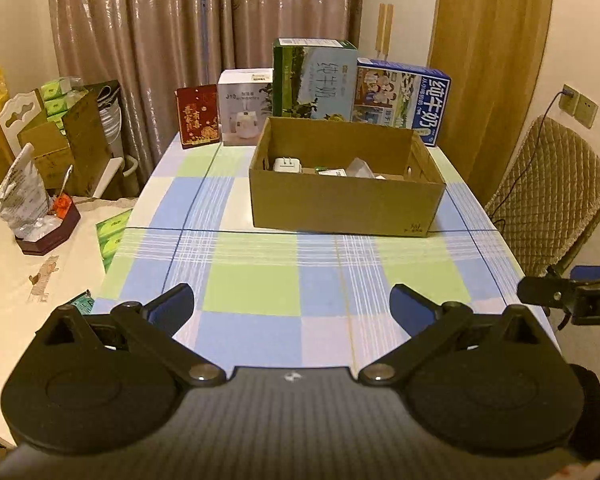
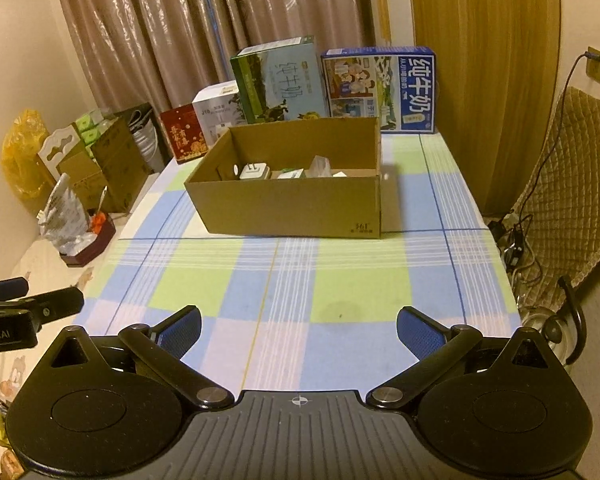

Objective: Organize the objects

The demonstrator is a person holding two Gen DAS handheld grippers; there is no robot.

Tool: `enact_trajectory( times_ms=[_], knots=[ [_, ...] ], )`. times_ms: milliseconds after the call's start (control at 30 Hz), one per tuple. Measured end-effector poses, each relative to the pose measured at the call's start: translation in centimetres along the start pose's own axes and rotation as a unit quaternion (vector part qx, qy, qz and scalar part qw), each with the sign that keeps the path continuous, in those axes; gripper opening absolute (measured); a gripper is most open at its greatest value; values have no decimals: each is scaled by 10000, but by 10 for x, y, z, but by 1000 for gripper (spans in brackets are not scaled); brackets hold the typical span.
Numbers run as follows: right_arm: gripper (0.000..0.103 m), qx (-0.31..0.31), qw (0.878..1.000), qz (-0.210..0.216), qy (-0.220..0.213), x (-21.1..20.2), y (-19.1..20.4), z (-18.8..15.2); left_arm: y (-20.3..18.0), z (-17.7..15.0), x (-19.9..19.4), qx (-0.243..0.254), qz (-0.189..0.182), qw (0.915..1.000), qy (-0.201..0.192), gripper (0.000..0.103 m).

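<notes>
An open cardboard box [image 1: 340, 204] stands on the checked tablecloth [image 1: 252, 292], also in the right wrist view [image 2: 292, 212]. Inside it lie a white plug adapter [image 1: 287, 166], seen too from the right wrist [image 2: 254, 171], and a few small white items [image 2: 320, 166]. My left gripper [image 1: 292, 308] is open and empty, well short of the box above the near table. My right gripper [image 2: 298, 334] is open and empty at the same distance. Each gripper shows at the edge of the other's view: the right one [image 1: 572, 300], the left one [image 2: 16, 312].
Behind the box stand a red box [image 1: 198, 116], a white humidifier box [image 1: 244, 108], a green milk carton [image 1: 314, 80] and a blue milk carton [image 1: 400, 98]. A second table [image 1: 32, 256] at left holds clutter. A padded chair [image 1: 556, 196] stands at right.
</notes>
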State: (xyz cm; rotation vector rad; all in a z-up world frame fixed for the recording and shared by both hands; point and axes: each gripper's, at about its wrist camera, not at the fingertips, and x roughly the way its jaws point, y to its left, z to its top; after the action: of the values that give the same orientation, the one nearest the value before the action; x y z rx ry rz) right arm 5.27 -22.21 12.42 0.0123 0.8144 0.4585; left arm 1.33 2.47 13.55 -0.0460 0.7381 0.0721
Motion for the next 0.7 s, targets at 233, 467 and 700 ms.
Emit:
enact_trajectory(
  times_ms=[233,467,700],
  knots=[
    [101,-41,10000,-46,-39,-2,1,-1,-4,-3,2,-3,-44,10000,34,102],
    [101,-35,10000,-54,-33,-1,1,0,-4,-4,4,-28,-33,10000,62,102],
    [101,-26,10000,-76,-33,-2,1,-1,-6,-3,4,-14,-57,10000,58,102]
  ],
)
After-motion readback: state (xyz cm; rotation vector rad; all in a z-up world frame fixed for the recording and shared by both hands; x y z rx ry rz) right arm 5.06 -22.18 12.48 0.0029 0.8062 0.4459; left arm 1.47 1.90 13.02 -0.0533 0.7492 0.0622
